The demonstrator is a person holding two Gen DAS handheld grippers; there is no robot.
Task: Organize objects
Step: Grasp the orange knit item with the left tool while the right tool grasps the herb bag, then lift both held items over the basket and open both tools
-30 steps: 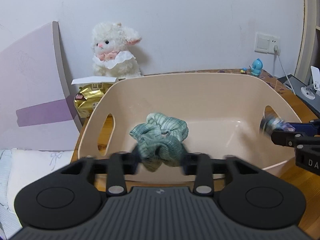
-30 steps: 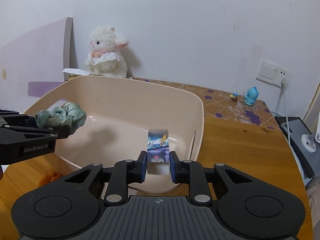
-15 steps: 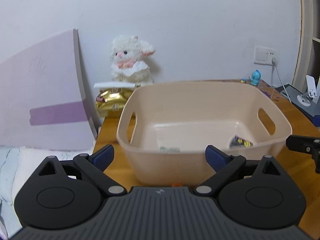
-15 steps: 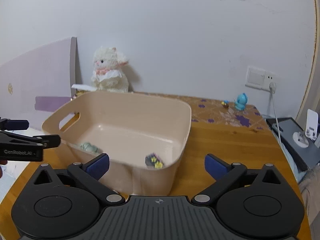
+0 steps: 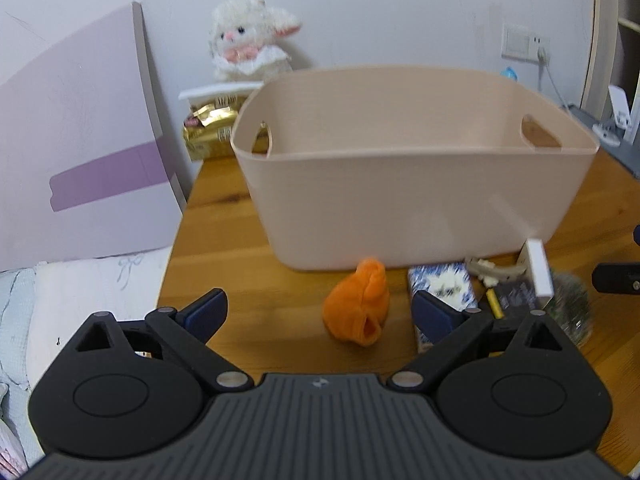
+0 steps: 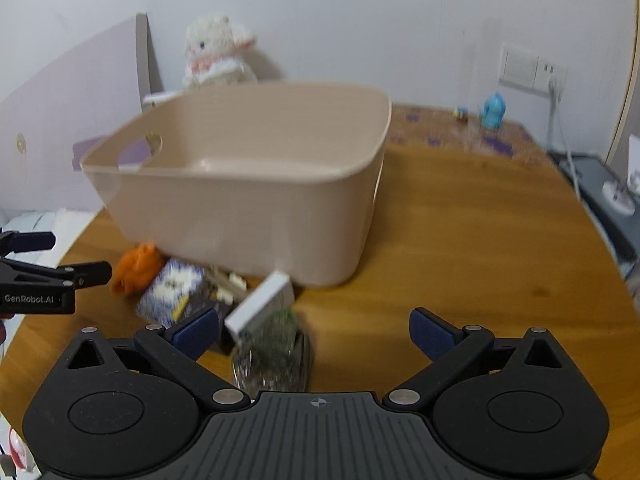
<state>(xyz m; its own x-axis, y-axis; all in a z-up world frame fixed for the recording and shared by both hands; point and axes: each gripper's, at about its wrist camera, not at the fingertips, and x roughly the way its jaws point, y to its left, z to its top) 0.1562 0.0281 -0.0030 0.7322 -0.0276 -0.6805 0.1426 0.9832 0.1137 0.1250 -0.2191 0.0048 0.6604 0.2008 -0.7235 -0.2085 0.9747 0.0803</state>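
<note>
On the wooden table (image 5: 240, 216), small clutter lies before the beige basket (image 5: 412, 184), where left gripper (image 5: 320, 312) and right gripper (image 6: 314, 330) hover spread, empty.

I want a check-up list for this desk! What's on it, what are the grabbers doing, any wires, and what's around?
Surface: round wooden table, patterned mat at the back.
Job's things: beige basket; in front of it an orange cloth, blue-and-white packet, white box, clear bag.
Clutter: gold snack bag, blue toy.
Grippers: left gripper open, empty; right gripper open, empty.
Cables: white cord from the wall socket.
Surroundings: plush lamb, purple board, white wall.
</note>
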